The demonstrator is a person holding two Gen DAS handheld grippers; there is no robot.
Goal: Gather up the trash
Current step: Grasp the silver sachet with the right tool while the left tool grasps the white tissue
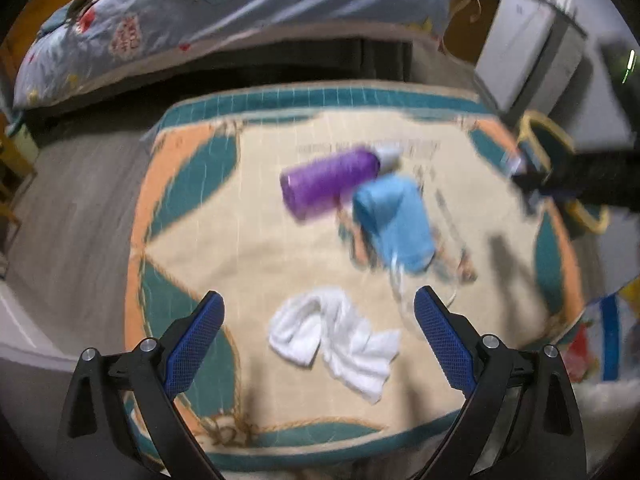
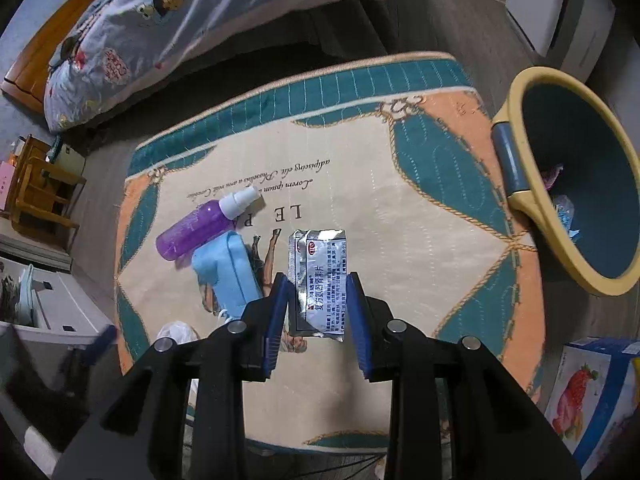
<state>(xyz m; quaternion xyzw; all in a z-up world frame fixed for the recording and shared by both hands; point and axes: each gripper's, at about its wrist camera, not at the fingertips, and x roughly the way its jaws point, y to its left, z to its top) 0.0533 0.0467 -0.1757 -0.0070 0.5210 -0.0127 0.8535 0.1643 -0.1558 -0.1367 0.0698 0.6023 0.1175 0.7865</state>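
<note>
My right tongs (image 2: 317, 280) pinch a silver foil medicine packet (image 2: 320, 280) between their blue pads, above the patterned rug (image 2: 420, 216). My left tongs (image 1: 320, 300) hang wide open, empty, over a crumpled white tissue (image 1: 340, 340). A purple spray bottle (image 2: 200, 224) and blue packet (image 2: 224, 272) lie touching nearby. The yellow-rimmed bin (image 2: 528, 200) sits at the rug's edge.

Rug (image 2: 400, 200): cream centre, teal and peach border panels, tan rope lines, dark script lettering; spray bottle (image 2: 196, 226) noted as translucent purple with white cap; pouch (image 2: 226, 270) light blue; crumpled tissue (image 1: 340, 340) white; foil sachet (image 2: 322, 276) silver with a red mark and dark printed text; bin (image 2: 532, 208) dark teal inside, yellow rim; bedcover (image 2: 160, 20) pale blue with cartoon figures; gripper pads (image 2: 276, 320) blue, textured, on black frames.
</note>
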